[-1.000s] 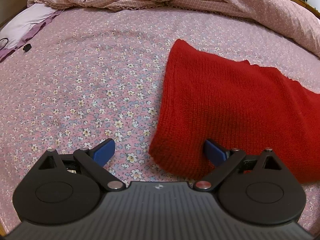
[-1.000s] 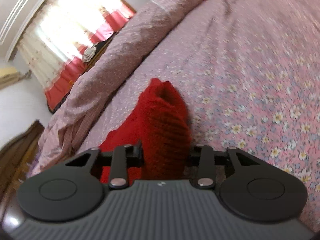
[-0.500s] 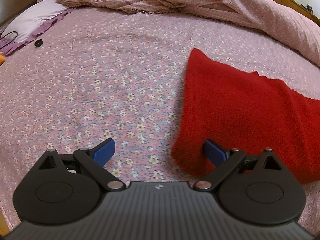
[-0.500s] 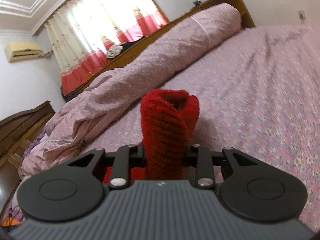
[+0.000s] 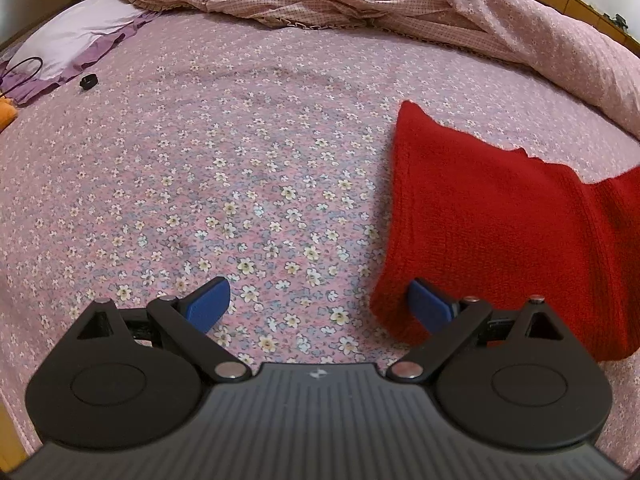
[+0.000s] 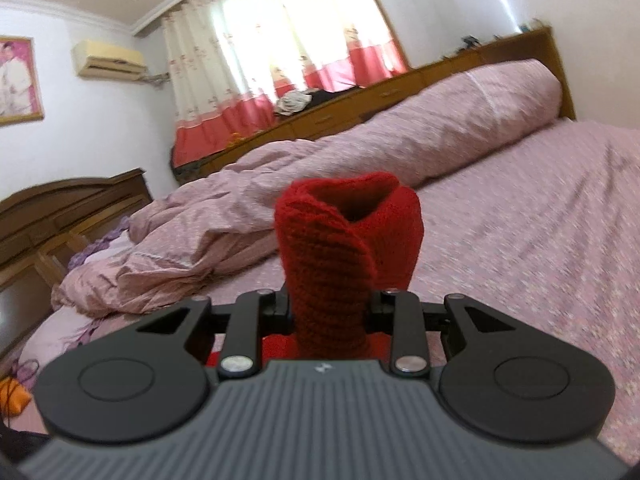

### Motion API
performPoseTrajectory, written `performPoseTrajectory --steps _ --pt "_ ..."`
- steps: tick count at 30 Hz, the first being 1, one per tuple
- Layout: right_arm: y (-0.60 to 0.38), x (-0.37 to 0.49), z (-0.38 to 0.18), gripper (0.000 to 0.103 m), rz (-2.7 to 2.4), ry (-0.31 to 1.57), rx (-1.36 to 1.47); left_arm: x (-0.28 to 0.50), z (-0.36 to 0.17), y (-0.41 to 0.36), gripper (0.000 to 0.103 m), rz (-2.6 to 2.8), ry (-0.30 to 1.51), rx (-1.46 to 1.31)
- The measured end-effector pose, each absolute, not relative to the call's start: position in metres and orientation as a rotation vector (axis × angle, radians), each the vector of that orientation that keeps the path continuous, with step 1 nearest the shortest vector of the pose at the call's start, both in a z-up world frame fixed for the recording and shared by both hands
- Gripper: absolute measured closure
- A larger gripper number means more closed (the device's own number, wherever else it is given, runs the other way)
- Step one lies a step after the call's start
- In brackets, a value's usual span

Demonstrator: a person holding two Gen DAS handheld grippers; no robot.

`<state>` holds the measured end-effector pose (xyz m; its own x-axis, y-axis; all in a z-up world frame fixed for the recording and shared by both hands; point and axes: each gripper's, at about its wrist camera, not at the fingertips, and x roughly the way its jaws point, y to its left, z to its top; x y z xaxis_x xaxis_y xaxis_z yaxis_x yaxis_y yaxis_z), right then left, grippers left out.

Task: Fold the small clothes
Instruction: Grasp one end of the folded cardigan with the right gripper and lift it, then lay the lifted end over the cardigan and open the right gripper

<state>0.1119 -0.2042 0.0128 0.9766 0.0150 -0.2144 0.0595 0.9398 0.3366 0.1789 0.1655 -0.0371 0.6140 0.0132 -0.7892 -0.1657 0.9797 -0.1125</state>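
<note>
Rumpled quilt (image 5: 400,4) beyond red knit (image 5: 500,232); pillow (image 5: 76,40) far left.

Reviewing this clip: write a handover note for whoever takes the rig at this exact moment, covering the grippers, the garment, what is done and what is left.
Left gripper: jaws wide open, low over the bedsheet, holding nothing; its right fingertip sits at the near left corner of the red knit.
Right gripper: shut on a bunched end of the red knit, lifted off the bed, camera tilted up toward the window.
Knit: left part lies flat on the sheet, right end rises out of the left view.
Done: one end picked up.
Left: likely carry that end across to make the fold, pin or grasp the near corner with the left, then flatten.
</note>
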Motion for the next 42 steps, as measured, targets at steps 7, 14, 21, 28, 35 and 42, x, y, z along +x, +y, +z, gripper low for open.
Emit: performPoseTrajectory --steps 7,14,21,28,35,42 --pt "-0.166 0.126 0.025 0.072 0.061 0.211 0.268 0.179 -0.033 0.174 0.005 0.116 0.879 -0.188" --pt "-0.124 0.144 0.019 0.072 0.137 0.261 0.200 0.178 -0.032 0.195 0.005 0.146 0.871 -0.218" --pt "-0.085 0.159 -0.005 0.072 0.197 0.350 0.116 0.175 -0.037 0.212 0.005 0.161 0.877 -0.245" --pt "-0.063 0.171 -0.032 0.072 0.248 0.454 0.041 0.173 -0.044 0.223 0.005 0.164 0.882 -0.236" --pt "-0.055 0.161 -0.005 0.072 0.227 0.353 0.053 0.170 -0.045 0.236 0.005 0.175 0.874 -0.226" --pt "-0.022 0.158 -0.012 0.072 0.311 0.348 0.007 0.167 -0.047 0.248 0.005 0.201 0.873 -0.254"
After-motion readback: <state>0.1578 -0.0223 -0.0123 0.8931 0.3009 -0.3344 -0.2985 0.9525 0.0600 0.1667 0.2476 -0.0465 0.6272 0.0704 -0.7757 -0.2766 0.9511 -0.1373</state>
